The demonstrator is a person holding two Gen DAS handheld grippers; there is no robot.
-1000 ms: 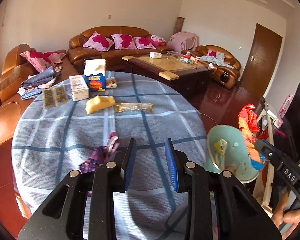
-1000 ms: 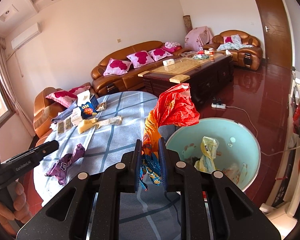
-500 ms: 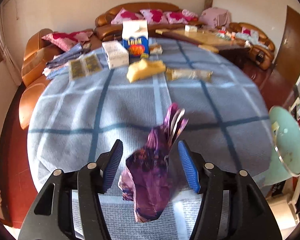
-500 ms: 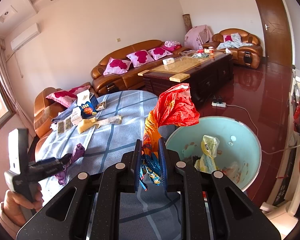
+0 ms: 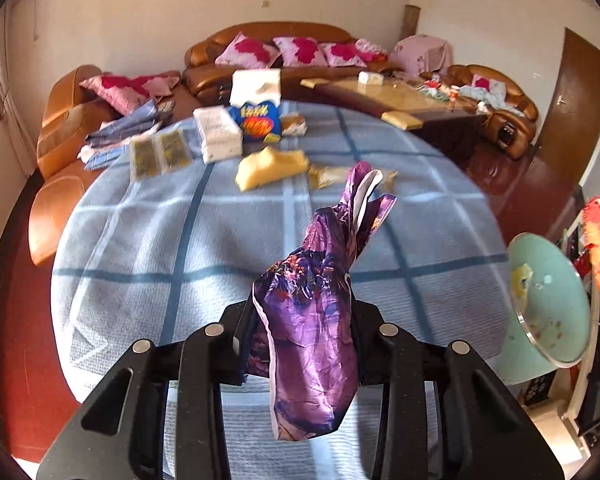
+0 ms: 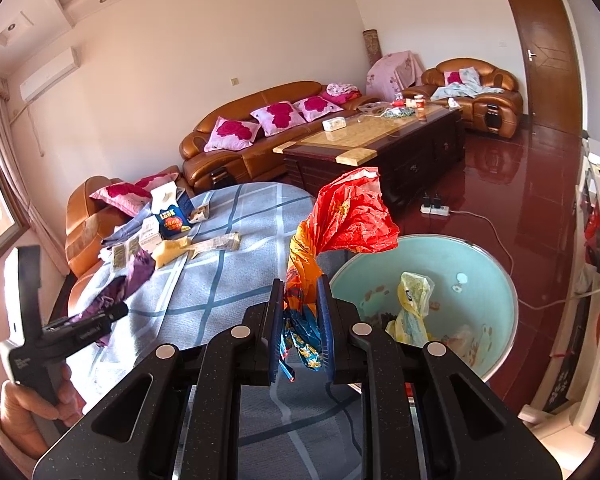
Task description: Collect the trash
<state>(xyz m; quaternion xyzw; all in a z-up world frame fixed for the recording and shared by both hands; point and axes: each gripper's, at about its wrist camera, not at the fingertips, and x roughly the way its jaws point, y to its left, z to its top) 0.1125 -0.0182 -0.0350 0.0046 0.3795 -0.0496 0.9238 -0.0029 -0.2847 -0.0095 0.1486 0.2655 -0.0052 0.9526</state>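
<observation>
Left gripper [image 5: 304, 344] clamped purple wrapper [image 5: 320, 304] above checked table [image 5: 180, 248]; right gripper [image 6: 302, 332] pinched red-orange wrapper [image 6: 340, 224] beside teal bin [image 6: 500, 280].

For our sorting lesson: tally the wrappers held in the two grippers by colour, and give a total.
Purple wrapper, in the left gripper: 1
Red-orange wrapper, in the right gripper: 1
Total: 2
</observation>
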